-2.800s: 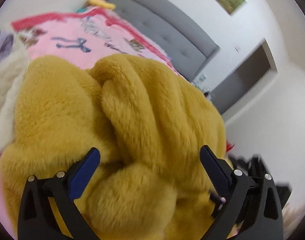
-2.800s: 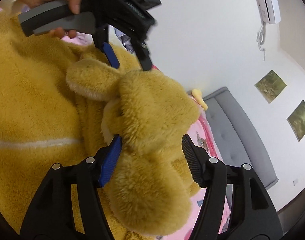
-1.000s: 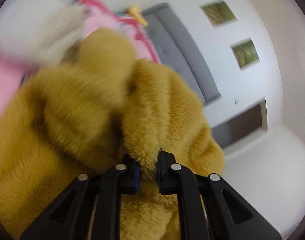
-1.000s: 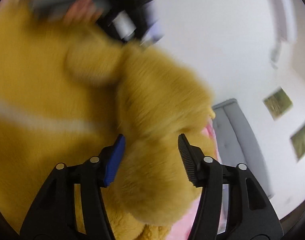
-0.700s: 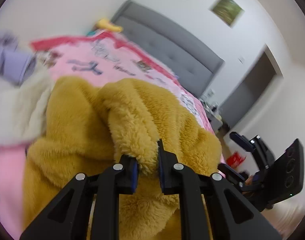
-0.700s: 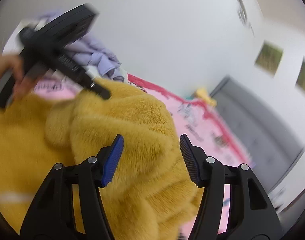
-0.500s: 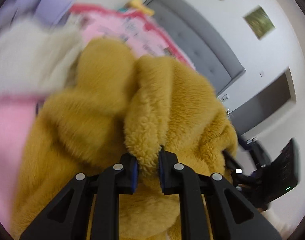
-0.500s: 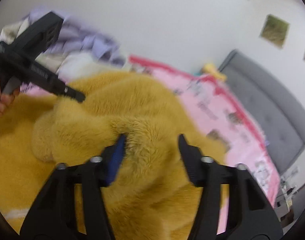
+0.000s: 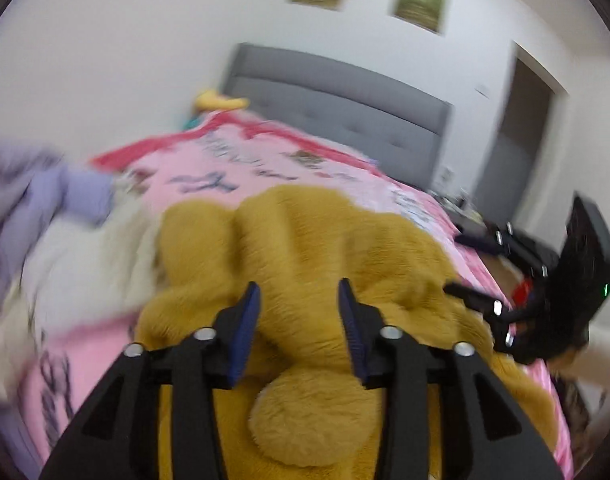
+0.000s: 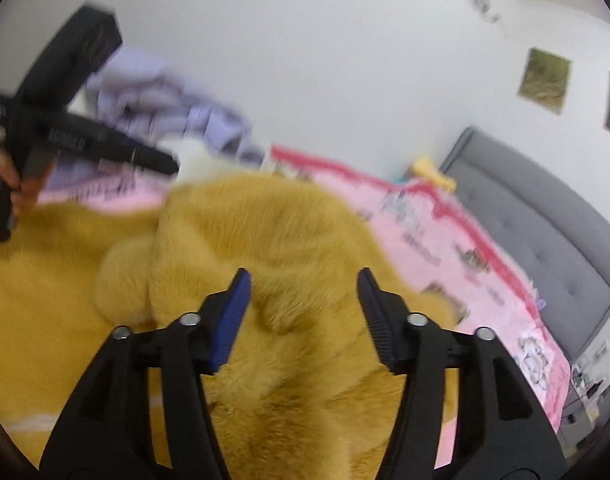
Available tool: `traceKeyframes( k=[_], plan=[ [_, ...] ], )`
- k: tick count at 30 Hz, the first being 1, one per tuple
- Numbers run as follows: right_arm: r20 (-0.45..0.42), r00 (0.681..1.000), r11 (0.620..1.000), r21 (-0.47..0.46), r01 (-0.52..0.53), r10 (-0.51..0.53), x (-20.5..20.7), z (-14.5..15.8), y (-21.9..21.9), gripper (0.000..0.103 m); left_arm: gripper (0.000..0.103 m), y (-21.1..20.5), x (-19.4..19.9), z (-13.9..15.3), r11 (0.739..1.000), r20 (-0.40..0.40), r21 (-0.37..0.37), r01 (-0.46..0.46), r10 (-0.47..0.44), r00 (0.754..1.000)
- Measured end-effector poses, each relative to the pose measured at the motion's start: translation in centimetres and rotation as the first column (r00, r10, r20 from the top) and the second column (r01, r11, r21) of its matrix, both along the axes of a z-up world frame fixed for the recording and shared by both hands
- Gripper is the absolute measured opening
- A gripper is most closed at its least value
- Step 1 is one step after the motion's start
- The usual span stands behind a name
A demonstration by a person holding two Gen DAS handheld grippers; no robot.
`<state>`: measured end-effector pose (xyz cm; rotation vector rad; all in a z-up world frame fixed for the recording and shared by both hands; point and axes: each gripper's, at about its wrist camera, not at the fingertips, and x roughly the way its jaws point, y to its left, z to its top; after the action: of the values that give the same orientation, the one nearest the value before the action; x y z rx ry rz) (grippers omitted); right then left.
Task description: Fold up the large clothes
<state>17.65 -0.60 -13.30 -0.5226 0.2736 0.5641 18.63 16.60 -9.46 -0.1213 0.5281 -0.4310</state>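
A large mustard-yellow fleece garment [image 9: 329, 248] lies bunched on the pink bedspread [image 9: 241, 168]; it also fills the right wrist view [image 10: 273, 248]. My left gripper [image 9: 299, 302] is open just above the fleece, holding nothing. My right gripper [image 10: 303, 284] is open over a fold of the fleece, empty. The right gripper also shows in the left wrist view [image 9: 533, 308] at the garment's right edge. The left gripper shows in the right wrist view [image 10: 77, 140] at far left, above the garment.
A cream garment [image 9: 89, 264] and lilac clothes [image 9: 45, 192] are piled left of the fleece. A grey padded headboard [image 9: 345, 104] and a yellow toy [image 9: 221, 101] are at the far end. A doorway [image 9: 521, 152] is at right.
My left gripper was shut on a fold of the fleece half a second ago and has now opened and let it go. The right gripper stays open. Both views are motion-blurred.
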Motion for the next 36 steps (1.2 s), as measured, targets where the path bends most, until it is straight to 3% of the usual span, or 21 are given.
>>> traceKeyframes(
  k=[2,4,8,12,16,21,24,27,29,31,33,36],
  plan=[
    [0.030,0.999,1.000,-0.007,0.011,-0.011,0.8,1.0,-0.3,0.057,0.055,-0.8,1.0,0.5,0.999,0.008,0.013,0.037,-0.037,0.999],
    [0.044,0.998,0.996,-0.074,0.042,-0.039,2.5,0.6,0.1,0.057,0.063,-2.0,3.5,1.1,0.996,-0.008,0.058,0.060,-0.060,0.998],
    [-0.068,0.994,0.991,-0.113,0.077,-0.085,5.7,-0.3,0.1,0.054,0.064,-3.2,9.9,-1.5,0.992,-0.241,0.047,0.117,-0.102,0.965],
    [-0.198,0.967,0.983,-0.122,0.137,-0.159,7.8,-3.1,-1.8,0.053,0.064,-3.4,10.2,-5.2,0.989,-0.283,0.099,0.112,-0.080,0.956],
    [-0.239,0.950,0.977,-0.126,0.175,-0.201,8.1,-5.7,-3.4,0.053,0.064,-3.4,9.7,-7.1,0.990,-0.291,0.077,0.121,-0.093,0.952],
    [-0.253,0.943,0.975,-0.102,0.195,-0.215,8.6,-7.1,-3.8,0.053,0.063,-3.3,9.6,-8.5,0.994,-0.254,0.069,0.087,-0.067,0.965],
    [-0.259,0.937,0.972,-0.102,0.213,-0.232,8.9,-7.3,-3.7,0.055,0.063,-4.2,9.5,-8.2,0.989,-0.244,0.120,0.085,-0.053,0.968],
    [-0.253,0.941,0.974,-0.094,0.207,-0.225,8.5,-6.0,-3.4,0.061,0.070,-5.0,8.5,-6.3,0.979,-0.205,0.180,0.098,-0.060,0.977],
    [-0.220,0.955,0.980,-0.058,0.189,-0.198,6.9,-3.8,-3.4,0.078,0.090,-5.4,7.0,-4.6,0.969,-0.168,0.211,0.126,-0.091,0.982],
    [-0.142,0.978,0.989,-0.022,0.149,-0.150,4.3,-1.6,-3.6,0.086,0.094,-5.4,4.7,-2.9,0.959,-0.112,0.250,0.131,-0.106,0.988],
    [-0.080,0.987,0.990,-0.043,0.136,-0.139,1.4,0.3,-4.0,0.087,0.097,-4.7,1.8,-1.5,0.953,-0.069,0.278,0.118,-0.103,0.992],
    [-0.090,0.983,0.987,-0.050,0.154,-0.158,-2.6,2.0,-5.5,0.090,0.098,-2.5,-2.2,-0.7,0.951,-0.075,0.294,0.095,-0.076,0.994]
  ],
)
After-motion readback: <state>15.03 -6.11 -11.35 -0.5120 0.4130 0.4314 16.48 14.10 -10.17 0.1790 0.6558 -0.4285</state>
